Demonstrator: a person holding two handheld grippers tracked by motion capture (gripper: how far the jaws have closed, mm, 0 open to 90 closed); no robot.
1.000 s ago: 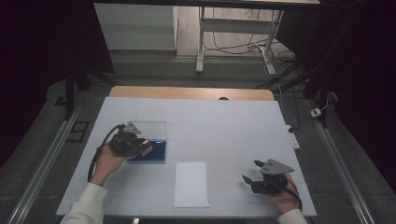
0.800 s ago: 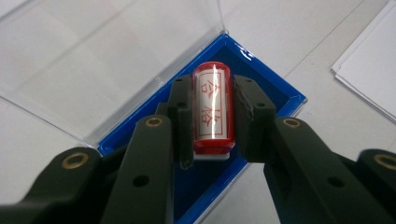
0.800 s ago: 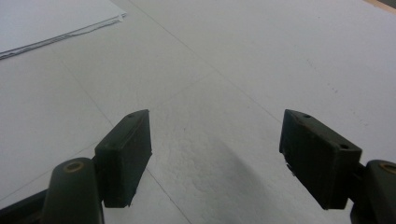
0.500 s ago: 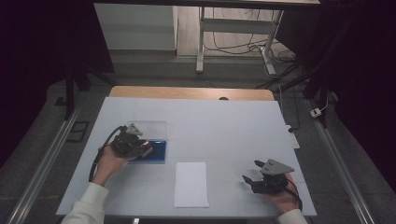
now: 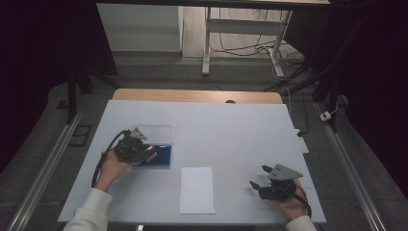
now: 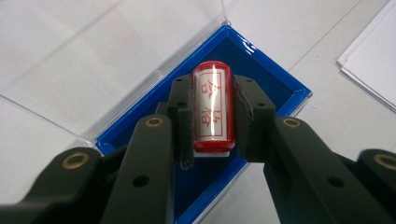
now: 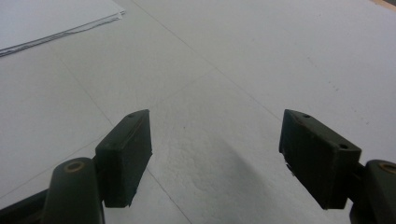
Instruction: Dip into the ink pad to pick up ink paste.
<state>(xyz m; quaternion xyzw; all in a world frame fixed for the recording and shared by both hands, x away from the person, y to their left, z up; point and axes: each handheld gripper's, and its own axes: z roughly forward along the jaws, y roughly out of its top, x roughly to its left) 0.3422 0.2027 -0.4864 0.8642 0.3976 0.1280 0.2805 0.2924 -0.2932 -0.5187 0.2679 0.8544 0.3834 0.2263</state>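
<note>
A red and white stamp (image 6: 213,111) with red characters on its label sits between the jaws of my left gripper (image 6: 213,121), which is shut on it. Under it lies a blue ink pad case (image 6: 261,70) with its clear lid (image 6: 84,60) folded open. In the high view the left gripper (image 5: 148,154) hovers over the blue case (image 5: 161,156) at the table's left. My right gripper (image 5: 259,180) rests at the front right, open, with bare table between its jaws (image 7: 215,154). A white stack of paper (image 5: 197,190) lies between the two hands.
The white table top (image 5: 231,130) reaches to a wooden strip (image 5: 192,95) at the far edge. Paper corners show in both gripper views: paper (image 6: 373,65) and paper (image 7: 51,18). Metal rails (image 5: 43,173) flank the table; cables lie on the floor behind.
The left hand with the stamp has shifted slightly over the blue case. The right gripper has stayed put.
</note>
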